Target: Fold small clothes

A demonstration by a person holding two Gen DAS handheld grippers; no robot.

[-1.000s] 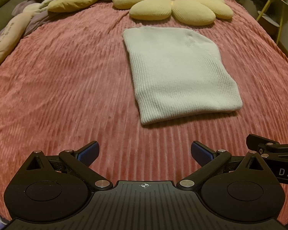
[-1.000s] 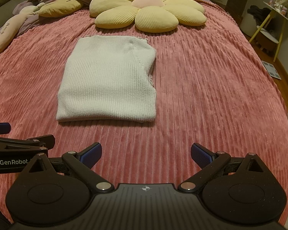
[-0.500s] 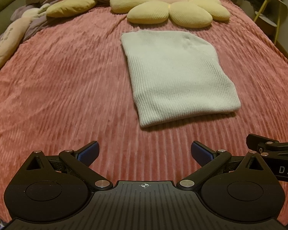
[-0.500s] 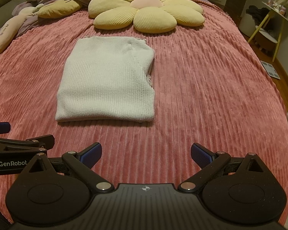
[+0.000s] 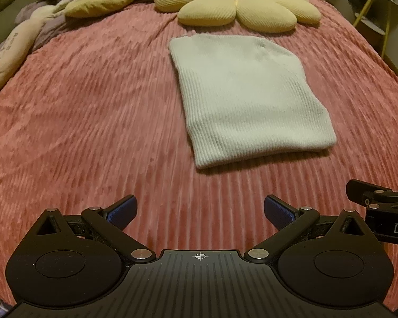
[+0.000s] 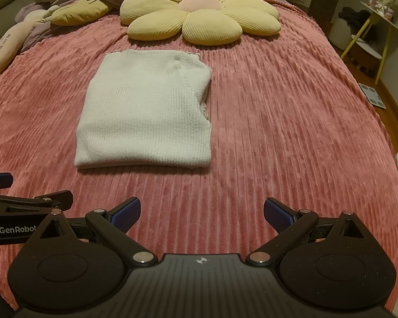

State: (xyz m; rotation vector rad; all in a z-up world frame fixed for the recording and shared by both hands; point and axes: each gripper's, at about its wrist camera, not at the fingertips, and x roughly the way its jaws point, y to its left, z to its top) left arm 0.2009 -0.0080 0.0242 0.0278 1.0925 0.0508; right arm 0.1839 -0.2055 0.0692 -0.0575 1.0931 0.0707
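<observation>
A white ribbed knit garment (image 5: 249,98) lies folded into a flat rectangle on the pink ribbed bedspread (image 5: 92,111); it also shows in the right wrist view (image 6: 146,111), with a folded-over part along its right side. My left gripper (image 5: 200,212) is open and empty, held back from the garment's near edge and to its left. My right gripper (image 6: 201,213) is open and empty, back from the near edge and to its right. Each gripper shows at the other view's edge.
A yellow flower-shaped cushion (image 6: 199,18) lies just beyond the garment. Purple bedding and a yellow pillow (image 5: 98,2) pile at the far left. A small side table with yellow legs (image 6: 371,34) stands off the bed's right side.
Both views have shifted slightly: the garment sits a little lower and nearer in frame. The garment itself has not moved and both grippers stay open.
</observation>
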